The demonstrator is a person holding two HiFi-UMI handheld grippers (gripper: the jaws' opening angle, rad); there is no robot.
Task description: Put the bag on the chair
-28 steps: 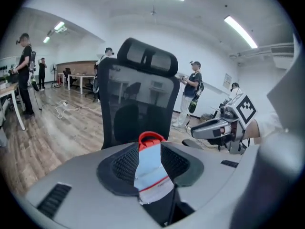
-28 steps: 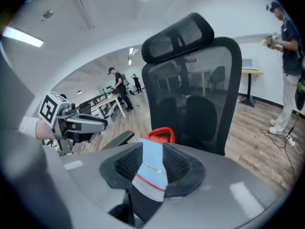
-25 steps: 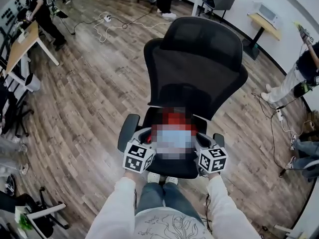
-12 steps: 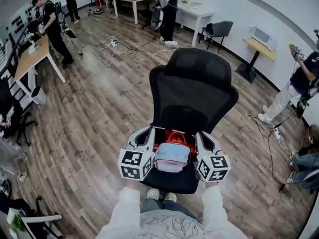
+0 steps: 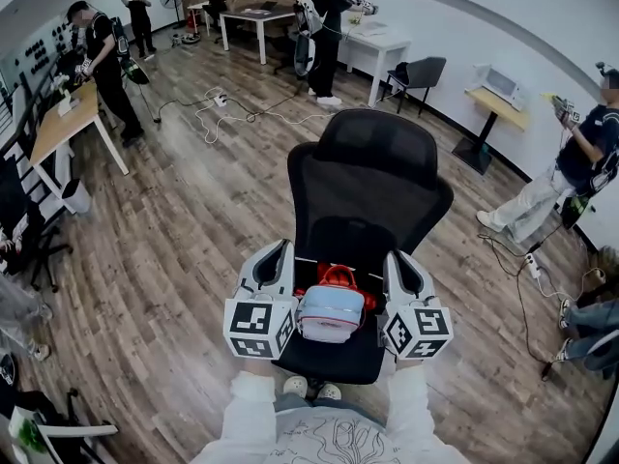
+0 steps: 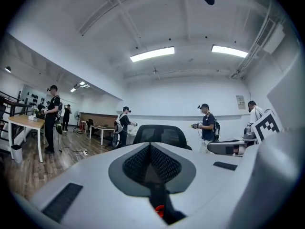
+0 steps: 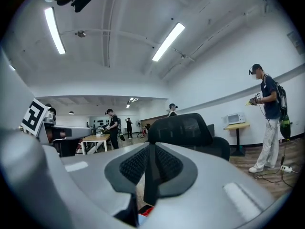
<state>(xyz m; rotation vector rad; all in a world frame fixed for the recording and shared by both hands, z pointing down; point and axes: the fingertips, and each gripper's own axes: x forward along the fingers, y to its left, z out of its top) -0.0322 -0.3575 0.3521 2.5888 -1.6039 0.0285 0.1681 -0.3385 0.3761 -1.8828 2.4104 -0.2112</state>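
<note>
A black mesh office chair (image 5: pixel 372 187) stands in front of me. A light blue bag with red handles (image 5: pixel 331 315) lies on its seat (image 5: pixel 329 363). My left gripper (image 5: pixel 280 251) is just left of the bag and my right gripper (image 5: pixel 398 257) just right of it, both pointing at the backrest. In the left gripper view the left gripper (image 6: pixel 150 147) is shut on nothing, with a bit of the red bag (image 6: pixel 159 210) below. In the right gripper view the right gripper (image 7: pixel 151 149) is shut too, nothing between its pads.
People stand around the room: one at the far left (image 5: pixel 102 51), one at the back desk (image 5: pixel 324 13), one at the right (image 5: pixel 571 162). A wooden table (image 5: pixel 58 114) is at left, cables (image 5: pixel 227 104) lie on the floor, and a small black chair (image 5: pixel 421 71) is behind.
The head view has lifted and pulled back from the chair. Both grippers have risen a little beside the bag, which stays on the seat.
</note>
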